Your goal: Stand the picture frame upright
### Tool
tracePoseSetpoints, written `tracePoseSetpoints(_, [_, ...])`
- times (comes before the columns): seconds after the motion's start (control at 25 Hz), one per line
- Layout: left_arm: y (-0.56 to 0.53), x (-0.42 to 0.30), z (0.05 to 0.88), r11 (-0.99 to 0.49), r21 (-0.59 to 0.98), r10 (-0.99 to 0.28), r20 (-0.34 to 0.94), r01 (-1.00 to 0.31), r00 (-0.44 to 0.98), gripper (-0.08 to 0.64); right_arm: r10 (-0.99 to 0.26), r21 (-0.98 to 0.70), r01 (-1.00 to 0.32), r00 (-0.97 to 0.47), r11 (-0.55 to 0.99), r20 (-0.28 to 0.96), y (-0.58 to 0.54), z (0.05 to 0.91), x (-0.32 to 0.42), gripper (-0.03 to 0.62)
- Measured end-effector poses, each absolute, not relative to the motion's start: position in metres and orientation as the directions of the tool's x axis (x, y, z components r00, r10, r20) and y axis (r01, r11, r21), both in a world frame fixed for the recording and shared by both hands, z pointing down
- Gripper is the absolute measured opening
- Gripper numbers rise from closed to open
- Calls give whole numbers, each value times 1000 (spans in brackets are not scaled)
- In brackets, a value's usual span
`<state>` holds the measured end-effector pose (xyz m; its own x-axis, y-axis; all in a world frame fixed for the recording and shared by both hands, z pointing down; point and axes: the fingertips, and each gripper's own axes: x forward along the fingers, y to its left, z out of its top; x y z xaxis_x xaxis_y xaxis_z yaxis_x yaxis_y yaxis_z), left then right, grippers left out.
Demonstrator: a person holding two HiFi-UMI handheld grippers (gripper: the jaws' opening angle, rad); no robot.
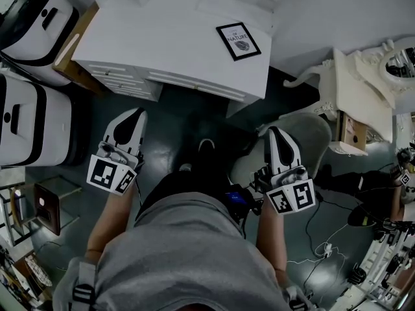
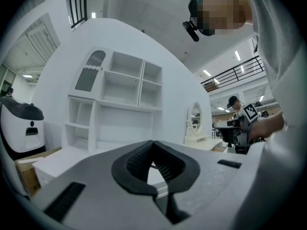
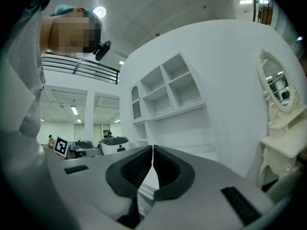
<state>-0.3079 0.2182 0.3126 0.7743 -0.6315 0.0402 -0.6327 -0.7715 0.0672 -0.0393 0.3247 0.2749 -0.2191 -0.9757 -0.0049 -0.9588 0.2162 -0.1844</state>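
Observation:
A black picture frame (image 1: 238,41) with a white print lies flat on the white desk (image 1: 162,44), near the desk's right front corner. Both grippers hang low in front of the desk, well short of the frame. My left gripper (image 1: 131,118) is at the left, shut with nothing between its pads (image 2: 144,159). My right gripper (image 1: 275,133) is at the right, also shut and empty, its pads (image 3: 165,166) meeting at the tips. Neither gripper view shows the frame; both look at the white shelf unit (image 2: 120,87) behind the desk.
Drawers (image 1: 123,80) run along the desk's front. Two white machines (image 1: 29,118) stand at the left by a cardboard box (image 1: 71,60). An ornate white vanity with mirror (image 1: 379,76) stands at the right. Cables (image 1: 324,245) lie on the dark floor. A pale stool (image 1: 311,131) sits beside my right gripper.

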Motion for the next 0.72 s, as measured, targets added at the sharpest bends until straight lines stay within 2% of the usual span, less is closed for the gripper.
tracePoseSetpoints(0.36, [189,-303,318,-743,68,-664,45,-665,746,6,-961,-184,-945,-276,272,-3,283,281,-31,28])
tracePoseSetpoints(0.72, [135,-263,309,-728,60,-682,36,-683,731,6,-954,-191,-935,-300,298,-16,217,275,14,28])
